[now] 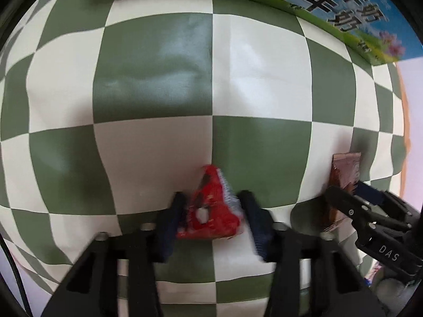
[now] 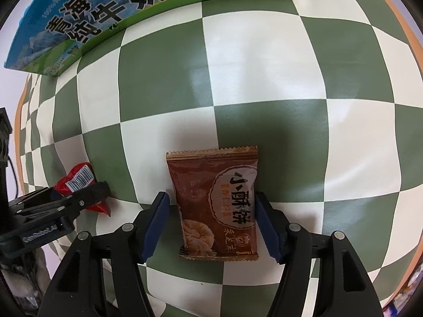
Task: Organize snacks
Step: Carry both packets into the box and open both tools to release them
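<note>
A red snack packet [image 1: 211, 208] lies on the green-and-white checkered cloth between the fingers of my left gripper [image 1: 212, 206]; the jaws stand open around it with gaps on both sides. It also shows in the right wrist view [image 2: 76, 182], partly hidden by the left gripper. A brown biscuit packet [image 2: 218, 206] lies flat between the fingers of my right gripper [image 2: 211, 203], jaws open, the right pad close to its edge. It also shows in the left wrist view [image 1: 343, 174], partly behind the right gripper [image 1: 351, 198].
A milk carton box with blue-green print [image 1: 317, 2] stands at the far edge of the table; it also shows in the right wrist view [image 2: 105, 8]. The checkered cloth [image 2: 264, 66] covers the table. The table's orange edge [image 2: 407, 21] runs at the right.
</note>
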A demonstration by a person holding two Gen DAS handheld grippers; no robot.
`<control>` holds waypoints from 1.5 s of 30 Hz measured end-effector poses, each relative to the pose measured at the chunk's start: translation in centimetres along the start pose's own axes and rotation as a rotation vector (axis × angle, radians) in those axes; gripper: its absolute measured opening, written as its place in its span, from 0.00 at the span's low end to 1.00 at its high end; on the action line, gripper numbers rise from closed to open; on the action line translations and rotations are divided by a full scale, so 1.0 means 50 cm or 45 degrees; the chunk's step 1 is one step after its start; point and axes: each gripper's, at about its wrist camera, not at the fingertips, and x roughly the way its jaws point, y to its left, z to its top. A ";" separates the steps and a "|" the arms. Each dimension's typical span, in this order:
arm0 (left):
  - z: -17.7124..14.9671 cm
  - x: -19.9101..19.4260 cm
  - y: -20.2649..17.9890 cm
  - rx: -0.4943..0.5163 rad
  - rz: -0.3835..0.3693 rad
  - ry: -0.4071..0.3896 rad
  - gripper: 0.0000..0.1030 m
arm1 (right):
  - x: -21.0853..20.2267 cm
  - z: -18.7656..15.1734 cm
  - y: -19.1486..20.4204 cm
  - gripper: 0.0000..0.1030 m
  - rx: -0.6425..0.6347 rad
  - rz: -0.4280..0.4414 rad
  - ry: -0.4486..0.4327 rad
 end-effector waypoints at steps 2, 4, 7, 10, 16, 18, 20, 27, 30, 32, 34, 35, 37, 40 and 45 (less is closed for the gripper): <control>-0.005 -0.003 -0.005 0.001 -0.001 0.000 0.34 | 0.004 -0.002 0.015 0.61 -0.030 -0.034 -0.010; -0.009 -0.012 -0.004 0.001 0.003 -0.014 0.33 | 0.005 -0.006 0.027 0.57 -0.071 -0.082 -0.026; 0.011 -0.031 -0.042 0.003 0.004 -0.035 0.33 | -0.001 -0.012 0.037 0.57 -0.091 -0.090 -0.049; 0.008 -0.070 -0.040 0.012 -0.026 -0.075 0.33 | -0.014 -0.013 0.044 0.57 -0.088 -0.060 -0.063; 0.017 -0.202 -0.068 0.069 -0.116 -0.204 0.33 | -0.118 0.002 0.076 0.57 -0.130 0.045 -0.165; 0.054 -0.256 -0.065 0.087 -0.154 -0.258 0.33 | -0.177 0.021 0.087 0.57 -0.145 0.093 -0.215; 0.111 -0.320 -0.062 0.105 -0.185 -0.301 0.33 | -0.239 0.046 0.099 0.57 -0.165 0.131 -0.280; 0.284 -0.432 -0.077 0.153 -0.130 -0.459 0.33 | -0.407 0.194 0.122 0.57 -0.189 0.192 -0.455; 0.362 -0.454 -0.060 0.146 -0.060 -0.466 0.33 | -0.443 0.273 0.113 0.57 -0.203 0.147 -0.505; 0.406 -0.453 -0.040 0.131 -0.026 -0.452 0.33 | -0.446 0.343 0.114 0.57 -0.215 0.102 -0.512; 0.456 -0.435 -0.025 0.116 0.005 -0.431 0.34 | -0.437 0.392 0.119 0.57 -0.222 0.076 -0.505; 0.481 -0.427 -0.018 0.108 0.027 -0.418 0.34 | -0.426 0.425 0.123 0.57 -0.226 0.059 -0.493; 0.524 -0.408 -0.002 0.083 0.056 -0.393 0.34 | -0.408 0.474 0.129 0.57 -0.229 0.049 -0.467; 0.568 -0.375 0.013 0.060 0.079 -0.350 0.34 | -0.365 0.541 0.142 0.57 -0.220 0.024 -0.421; 0.609 -0.341 0.031 0.040 0.095 -0.313 0.35 | -0.292 0.611 0.146 0.57 -0.182 0.030 -0.346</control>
